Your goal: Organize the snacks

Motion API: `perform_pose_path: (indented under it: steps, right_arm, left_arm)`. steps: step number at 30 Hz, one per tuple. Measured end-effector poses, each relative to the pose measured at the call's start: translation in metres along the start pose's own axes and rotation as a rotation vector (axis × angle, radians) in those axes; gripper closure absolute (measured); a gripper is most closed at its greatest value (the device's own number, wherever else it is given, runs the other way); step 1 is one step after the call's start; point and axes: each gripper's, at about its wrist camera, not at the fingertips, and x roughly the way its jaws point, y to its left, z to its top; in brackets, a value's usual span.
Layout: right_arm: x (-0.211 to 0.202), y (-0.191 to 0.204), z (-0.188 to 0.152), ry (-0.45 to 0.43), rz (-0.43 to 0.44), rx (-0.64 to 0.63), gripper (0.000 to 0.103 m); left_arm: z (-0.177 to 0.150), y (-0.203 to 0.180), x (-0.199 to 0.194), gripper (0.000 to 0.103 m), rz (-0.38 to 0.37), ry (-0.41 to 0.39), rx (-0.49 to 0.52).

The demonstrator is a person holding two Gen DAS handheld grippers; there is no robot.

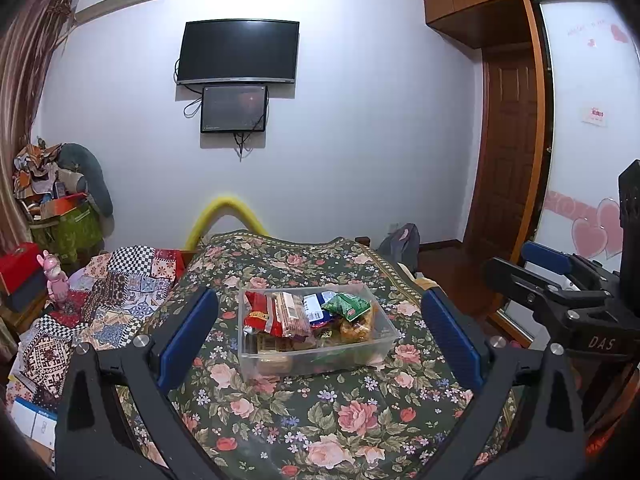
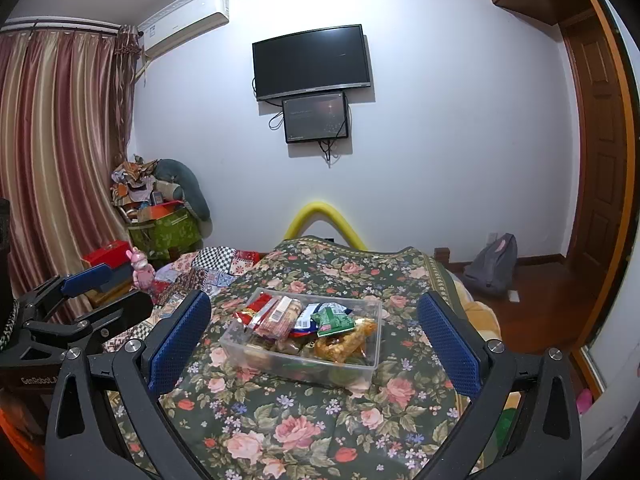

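Observation:
A clear plastic bin (image 1: 376, 350) sits on the floral bedspread (image 1: 320, 420), filled with snack packets: a red pack (image 1: 258, 312), a wafer pack (image 1: 294, 314), a green pack (image 1: 346, 306) and orange snacks (image 1: 356, 328). My left gripper (image 1: 320, 328) is open and empty, its blue pads wide apart, held back from the bin. The bin also shows in the right wrist view (image 2: 240, 350), with the green pack (image 2: 334, 320) on top. My right gripper (image 2: 314, 336) is open and empty, also short of the bin. The right gripper (image 1: 560, 276) appears at the right of the left view.
The bed's floral cover (image 2: 320, 420) spreads around the bin. A patchwork quilt (image 1: 120, 288) lies to the left, with a pink toy (image 1: 56, 280) and red box (image 1: 18, 264). A grey backpack (image 2: 492, 264) sits on the wooden floor by the door.

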Motion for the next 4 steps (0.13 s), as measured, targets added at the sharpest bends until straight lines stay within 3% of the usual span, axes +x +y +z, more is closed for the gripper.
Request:
perform_pose_path:
  steps: [4]
  right_arm:
    - [-0.0001, 0.0004, -0.0003, -0.001, -0.001, 0.001, 0.0]
  left_arm:
    - [-0.0006, -0.0001, 0.0008, 0.0, -0.004, 0.003, -0.001]
